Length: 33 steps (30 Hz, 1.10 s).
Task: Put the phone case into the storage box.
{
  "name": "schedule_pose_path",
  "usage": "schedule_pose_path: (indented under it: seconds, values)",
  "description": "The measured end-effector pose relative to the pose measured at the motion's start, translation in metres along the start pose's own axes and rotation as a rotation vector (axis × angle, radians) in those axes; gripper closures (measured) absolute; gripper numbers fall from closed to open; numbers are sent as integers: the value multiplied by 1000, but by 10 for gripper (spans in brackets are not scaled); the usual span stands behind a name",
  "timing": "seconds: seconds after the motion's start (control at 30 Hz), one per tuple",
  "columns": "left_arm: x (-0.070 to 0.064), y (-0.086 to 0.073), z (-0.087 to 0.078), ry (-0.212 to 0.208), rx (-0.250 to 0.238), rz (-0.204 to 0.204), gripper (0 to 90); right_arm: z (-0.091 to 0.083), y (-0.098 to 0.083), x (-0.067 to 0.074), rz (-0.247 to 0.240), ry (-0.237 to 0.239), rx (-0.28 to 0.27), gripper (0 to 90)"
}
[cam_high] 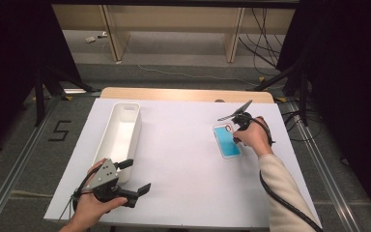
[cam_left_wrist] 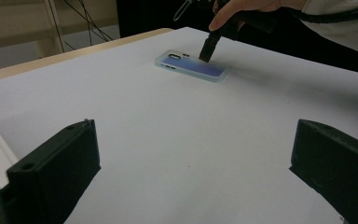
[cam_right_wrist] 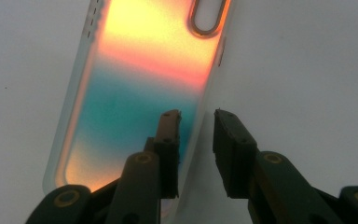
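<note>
A translucent phone case (cam_high: 227, 141) with a blue back lies flat on the white table sheet (cam_high: 183, 164), right of centre. In the right gripper view the phone case (cam_right_wrist: 140, 84) glows orange and teal, camera cutout at the top. My right gripper (cam_high: 233, 131) points down at its far end. The right gripper (cam_right_wrist: 196, 116) straddles the case's long side wall, one jaw inside the case and one outside, with a thin gap at each pad. My left gripper (cam_high: 136, 175) rests wide open near the front left edge, holding nothing. The left gripper view shows the case (cam_left_wrist: 193, 67) and the right gripper (cam_left_wrist: 207, 49) far off.
A long white bin (cam_high: 125, 107) lies along the left side of the sheet, just beyond my left hand. The table's wooden far edge (cam_high: 183, 94) shows past the sheet. A black cable (cam_high: 280, 198) trails along my right sleeve.
</note>
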<state>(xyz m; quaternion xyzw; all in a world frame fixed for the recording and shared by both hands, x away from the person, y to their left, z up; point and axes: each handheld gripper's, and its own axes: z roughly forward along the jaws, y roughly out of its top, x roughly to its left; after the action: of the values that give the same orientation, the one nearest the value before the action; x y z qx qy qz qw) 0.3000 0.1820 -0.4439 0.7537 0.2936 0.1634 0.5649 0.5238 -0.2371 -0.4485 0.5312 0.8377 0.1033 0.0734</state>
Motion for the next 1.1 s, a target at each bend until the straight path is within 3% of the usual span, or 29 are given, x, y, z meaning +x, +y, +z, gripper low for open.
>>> schedule_pose_path:
  seconds: [0.07, 0.1, 0.13, 0.17, 0.2, 0.33, 0.4, 0.7, 0.77, 1.0, 1.1]
  values:
    - [0, 0, 0, 0, 0, 0, 6, 0, 1, 0, 4, 11, 13, 730]
    - [0, 0, 0, 0, 0, 0, 6, 2, 2, -3, -29, 12, 2, 735]
    - [0, 0, 0, 0, 0, 0, 6, 1, 2, -1, 0, 11, 18, 738]
    - [0, 0, 0, 0, 0, 0, 6, 2, 3, -2, -12, 10, 12, 743]
    - [0, 0, 0, 1, 0, -10, 6, 2, 3, 0, 11, 10, 20, 749]
    - [0, 0, 0, 0, -1, -2, 6, 2, 4, -1, 22, 11, 32, 767]
    - [-1, 0, 0, 6, 2, -18, 6, 2, 5, 0, 36, 21, 43, 776]
    - [0, 0, 0, 5, 0, -11, 7, 5, 6, -2, 23, -1, 8, 818]
    - [-1, 0, 0, 5, 2, -15, 7, 3, 6, 0, 53, 6, 48, 823]
    - [0, 0, -1, 3, -1, -7, 7, 3, 8, 1, 60, -10, 64, 838]
    - [0, 0, -1, 3, 0, -5, 7, 3, 8, 3, 97, -15, 65, 848]
